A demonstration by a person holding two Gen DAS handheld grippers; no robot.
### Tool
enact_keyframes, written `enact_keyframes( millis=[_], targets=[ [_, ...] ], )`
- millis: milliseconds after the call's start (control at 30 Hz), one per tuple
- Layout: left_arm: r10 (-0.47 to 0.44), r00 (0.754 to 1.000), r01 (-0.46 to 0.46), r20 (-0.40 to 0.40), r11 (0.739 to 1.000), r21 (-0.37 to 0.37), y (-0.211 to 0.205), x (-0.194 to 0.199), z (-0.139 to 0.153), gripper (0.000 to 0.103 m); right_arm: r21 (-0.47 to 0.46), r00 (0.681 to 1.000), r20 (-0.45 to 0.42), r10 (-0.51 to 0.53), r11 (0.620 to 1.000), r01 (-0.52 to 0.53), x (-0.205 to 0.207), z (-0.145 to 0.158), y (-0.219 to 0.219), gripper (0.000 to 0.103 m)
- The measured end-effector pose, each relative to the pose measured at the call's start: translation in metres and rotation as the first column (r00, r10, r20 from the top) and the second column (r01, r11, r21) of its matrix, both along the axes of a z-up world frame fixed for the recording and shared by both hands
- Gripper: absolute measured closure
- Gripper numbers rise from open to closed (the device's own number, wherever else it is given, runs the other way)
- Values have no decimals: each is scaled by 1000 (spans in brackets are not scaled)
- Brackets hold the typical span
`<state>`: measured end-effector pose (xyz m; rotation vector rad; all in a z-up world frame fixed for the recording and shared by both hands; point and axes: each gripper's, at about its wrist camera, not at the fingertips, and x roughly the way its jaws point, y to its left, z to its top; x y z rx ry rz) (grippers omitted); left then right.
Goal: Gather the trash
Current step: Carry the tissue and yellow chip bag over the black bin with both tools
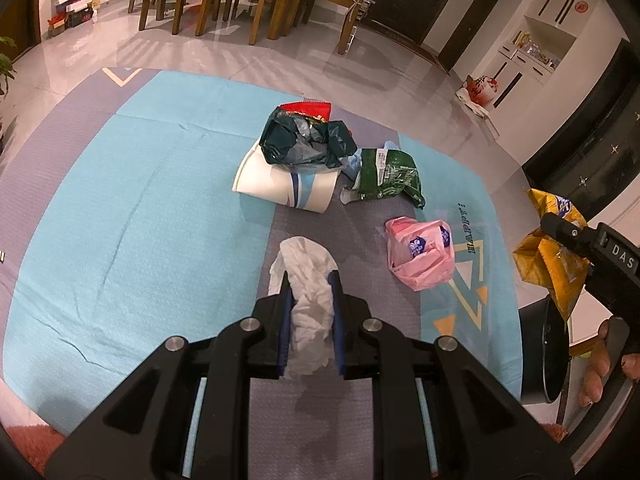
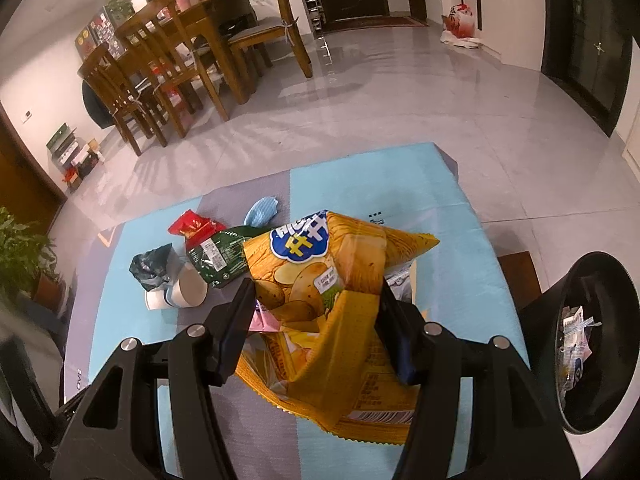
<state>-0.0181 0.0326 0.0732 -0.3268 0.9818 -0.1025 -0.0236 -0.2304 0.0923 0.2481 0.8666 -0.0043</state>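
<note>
Left wrist view: we see our left hand-held gripper closed on a crumpled white tissue, which is pinched between the two blue pads and sticks out past the fingertips over the surface, a mat in blue and grey bands. Just beyond the tissue a paper cup lies on its side with a dark green bag on top of it and a red wrapper behind. Beside these, to the right, lies a green packet with a blue mask tucked at its edge, and nearer us a pink bag.

At the far right edge of that view our right hand-held gripper holds a yellow chip bag, and fingers of a hand show below it.

In the right wrist view the right hand-held gripper has its jaws partly apart with the chip bag filling the gap and hanging crumpled above the surface. A black bin stands to the right, just beside the surface, with scraps of trash inside. The cup, green packet, red wrapper and mask lie further out on the left.
</note>
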Motion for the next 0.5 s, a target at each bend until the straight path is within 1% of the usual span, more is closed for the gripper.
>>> enact_keyframes(
  millis=[133, 267, 400, 500],
  targets=[
    [-8, 1000, 8, 10, 1000, 0, -2, -1, 2, 86, 4, 1000, 24, -15, 1000, 15, -3, 5, -4, 44],
    [-17, 1000, 18, 19, 1000, -5, -7, -2, 6, 86, 2, 999, 52, -6, 1000, 6, -7, 14, -5, 44],
    [-39, 997, 39, 66, 999, 2, -22, -3, 21, 86, -1, 995, 96, -7, 1000, 7, -12, 29, -11, 44],
    [-87, 992, 86, 96, 996, 9, -46, -2, 38, 86, -17, 991, 130, -23, 1000, 25, -18, 41, -21, 44]
  ],
)
